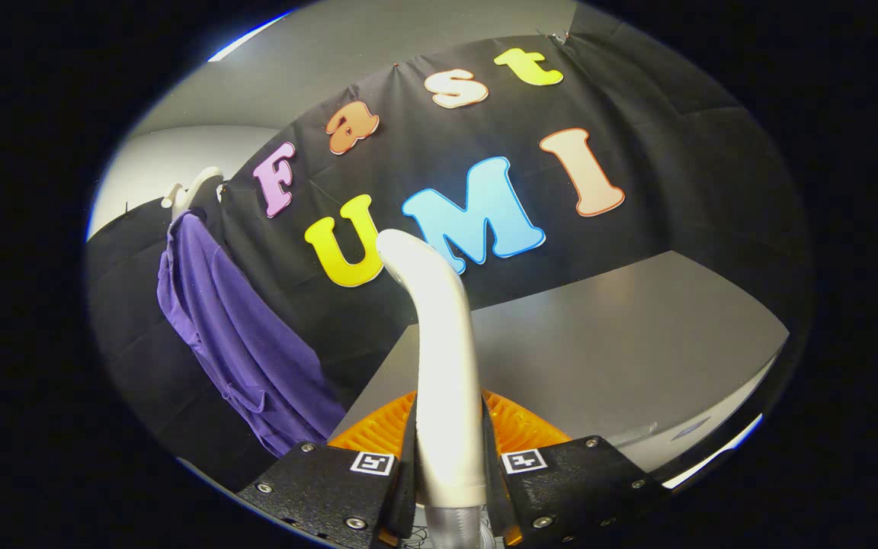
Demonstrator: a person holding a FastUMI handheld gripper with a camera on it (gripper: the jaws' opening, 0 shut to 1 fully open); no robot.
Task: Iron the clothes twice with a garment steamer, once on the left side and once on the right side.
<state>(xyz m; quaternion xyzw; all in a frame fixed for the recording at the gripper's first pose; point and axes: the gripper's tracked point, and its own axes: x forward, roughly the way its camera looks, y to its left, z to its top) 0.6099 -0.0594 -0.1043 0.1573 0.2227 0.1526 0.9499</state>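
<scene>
Gripper: the gripper [448,473] is closed tight on the white handle of the steamer, with one black finger [332,488] pressing on the left of it and the other on the right; each finger carries a small square black-and-white marker on its top face.

Steamer: the steamer [439,358] rises from between the fingers as a smooth white neck, runs forward and up, and bends over to the left at its rounded tip. A ribbed grey hose joins it at the base, just under the fingers.

Orange part: a ribbed orange part [519,427] fans out behind the handle on both sides, just ahead of the fingers; I cannot tell whether it belongs to the gripper or to the steamer.

Table: a grey table [614,343] spreads out beyond the fingers and to the right, well below the steamer's tip.

Shirt: a purple shirt [233,335] hangs to the left, well apart from the steamer's tip, and falls in loose folds down past the table's left edge.

Hanger: a white hanger [193,191] holds the shirt at the top, against the black cloth wall [675,191].

In the way: open air lies between the steamer's tip and the shirt.
</scene>
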